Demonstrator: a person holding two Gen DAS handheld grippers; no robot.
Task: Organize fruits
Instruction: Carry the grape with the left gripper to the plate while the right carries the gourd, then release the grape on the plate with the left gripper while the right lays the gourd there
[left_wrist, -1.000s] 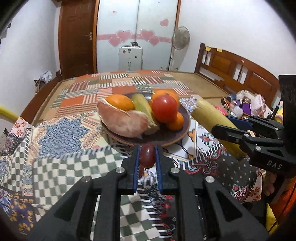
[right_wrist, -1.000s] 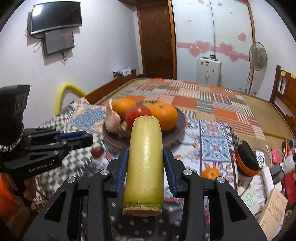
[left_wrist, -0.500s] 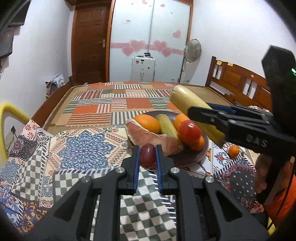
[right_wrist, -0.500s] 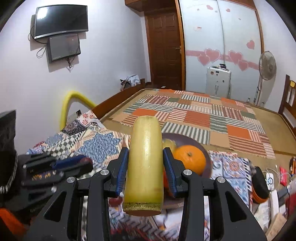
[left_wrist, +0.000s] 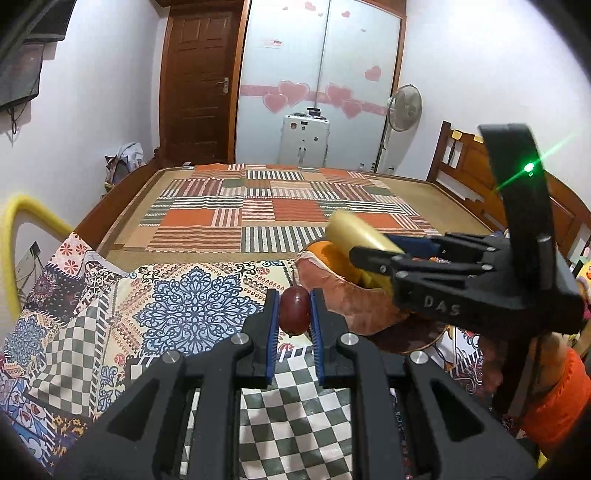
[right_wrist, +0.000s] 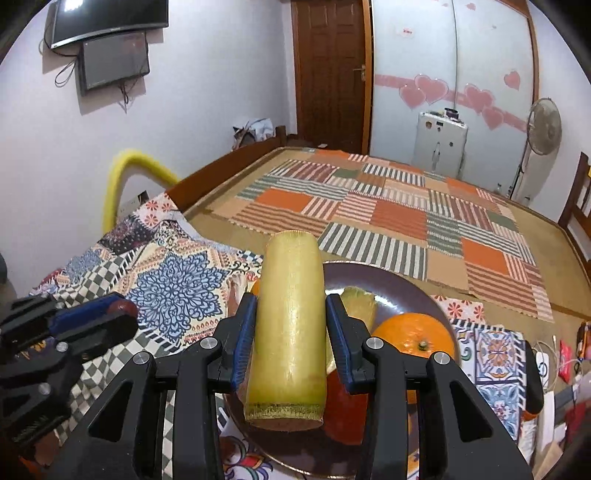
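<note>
The left claw (left_wrist: 293, 314) pinches a dark red fruit (left_wrist: 294, 309) above the patterned cloth (left_wrist: 184, 306), beside a pinkish peel (left_wrist: 343, 295).

Glossy dark-red fruit (left_wrist: 294, 310), waxy yellow stalk (right_wrist: 290, 325), patterned cloth (left_wrist: 184, 306), wooden headboard (left_wrist: 465, 173)

the left gripper (left_wrist: 294, 314) is clamping shut, the right gripper (right_wrist: 290, 328) is pinching closed, both seemingly angling downward.

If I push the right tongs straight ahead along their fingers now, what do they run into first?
Probably the fruit on the dark plate: the right tongs, shut on the yellow stalk, hang over it, pointing down toward the pale green piece beside the orange. The stalk hides the exact line, so depth is uncertain.
</note>
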